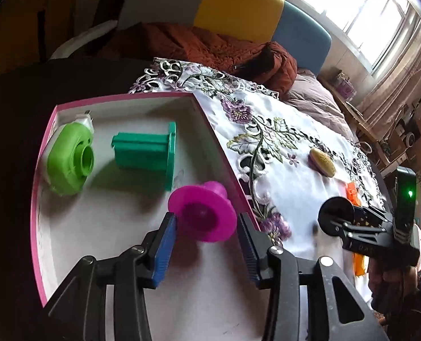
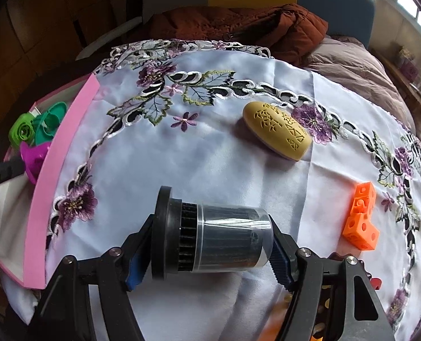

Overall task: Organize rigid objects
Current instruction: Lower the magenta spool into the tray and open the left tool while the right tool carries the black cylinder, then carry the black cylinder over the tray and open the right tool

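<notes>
The left tool [image 1: 207,224] stands apart around the magenta spool [image 1: 203,213] inside the pink box [image 1: 219,153], while the right tool [image 2: 207,247] clamps the black cylinder [image 2: 210,238].

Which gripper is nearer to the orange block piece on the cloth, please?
Right. The right gripper, shut on the black cylinder, sits just beside the orange block piece; the left gripper is away over the pink box.
</notes>
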A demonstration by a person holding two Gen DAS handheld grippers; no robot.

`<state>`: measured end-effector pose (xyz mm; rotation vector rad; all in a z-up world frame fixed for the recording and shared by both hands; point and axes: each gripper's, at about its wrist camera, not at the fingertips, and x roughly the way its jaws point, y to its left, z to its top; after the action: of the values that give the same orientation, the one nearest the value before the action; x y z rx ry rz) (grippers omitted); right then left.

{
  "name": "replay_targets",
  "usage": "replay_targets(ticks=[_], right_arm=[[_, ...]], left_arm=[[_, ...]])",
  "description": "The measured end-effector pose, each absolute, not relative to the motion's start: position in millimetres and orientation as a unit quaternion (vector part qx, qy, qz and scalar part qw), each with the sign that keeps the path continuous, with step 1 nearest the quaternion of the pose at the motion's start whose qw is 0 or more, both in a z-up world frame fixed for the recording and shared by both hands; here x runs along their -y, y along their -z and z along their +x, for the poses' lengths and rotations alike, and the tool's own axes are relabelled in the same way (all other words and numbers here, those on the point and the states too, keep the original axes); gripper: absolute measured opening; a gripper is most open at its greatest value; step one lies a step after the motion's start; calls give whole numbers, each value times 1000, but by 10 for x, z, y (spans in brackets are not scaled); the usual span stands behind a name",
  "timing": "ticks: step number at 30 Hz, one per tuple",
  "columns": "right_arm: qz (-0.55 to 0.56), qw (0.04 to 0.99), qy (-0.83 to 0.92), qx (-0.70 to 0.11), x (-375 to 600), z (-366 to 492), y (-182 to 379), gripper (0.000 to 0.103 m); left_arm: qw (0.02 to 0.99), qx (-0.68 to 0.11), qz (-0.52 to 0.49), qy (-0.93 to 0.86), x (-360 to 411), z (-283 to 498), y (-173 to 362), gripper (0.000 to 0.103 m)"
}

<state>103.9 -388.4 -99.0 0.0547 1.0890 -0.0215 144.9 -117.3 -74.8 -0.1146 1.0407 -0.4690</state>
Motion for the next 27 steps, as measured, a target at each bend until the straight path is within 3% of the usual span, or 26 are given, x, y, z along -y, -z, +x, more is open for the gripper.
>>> replay_targets(ticks=[19,23,27], right_arm=[[55,865,13,-499,3960,1059,936,79],[43,865,16,-499,3938,1059,943,70],[28,867,18,-498,3903,1054,952,69]], left_arm=[[865,-472,-59,162,615,740,577,45],[870,-468,-58,143,519,674,558,45],[873,-466,-55,131,456,630,543,45]])
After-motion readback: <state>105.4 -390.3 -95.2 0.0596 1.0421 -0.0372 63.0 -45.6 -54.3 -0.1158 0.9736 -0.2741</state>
